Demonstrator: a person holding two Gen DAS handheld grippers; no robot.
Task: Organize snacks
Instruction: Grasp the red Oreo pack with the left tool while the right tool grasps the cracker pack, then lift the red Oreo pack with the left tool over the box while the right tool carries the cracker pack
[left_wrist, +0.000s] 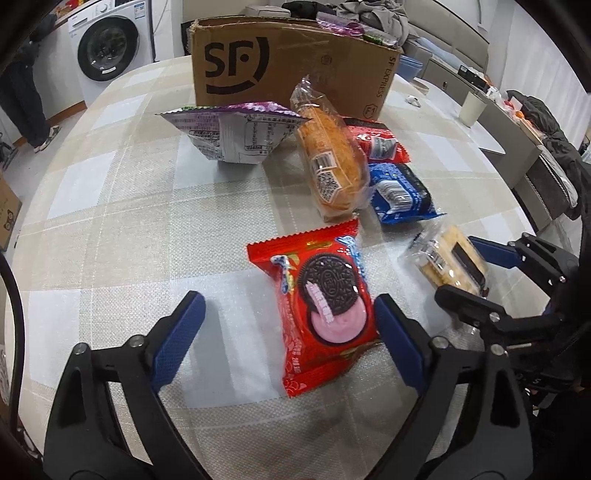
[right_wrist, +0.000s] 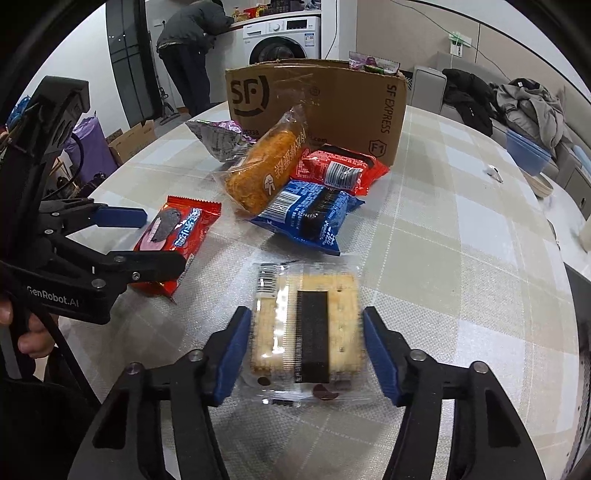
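A red Oreo packet (left_wrist: 325, 306) lies on the checked tablecloth between the open fingers of my left gripper (left_wrist: 291, 339); its right pad touches the packet's edge. The packet also shows in the right wrist view (right_wrist: 173, 240). My right gripper (right_wrist: 306, 354) is open around a clear-wrapped cracker pack (right_wrist: 306, 325), pads close to both its sides; the pack also shows in the left wrist view (left_wrist: 448, 264). Further back lie a pork-floss bread roll (left_wrist: 328, 162), a blue Oreo packet (left_wrist: 400, 194), a red packet (left_wrist: 376, 142) and a purple-edged silver bag (left_wrist: 232, 129).
An open SF Express cardboard box (left_wrist: 291, 62) stands at the table's far side with some snack bags inside. A white cup (left_wrist: 471, 107) and chairs sit to the right. A person stands by a washing machine (right_wrist: 284, 37) beyond the table.
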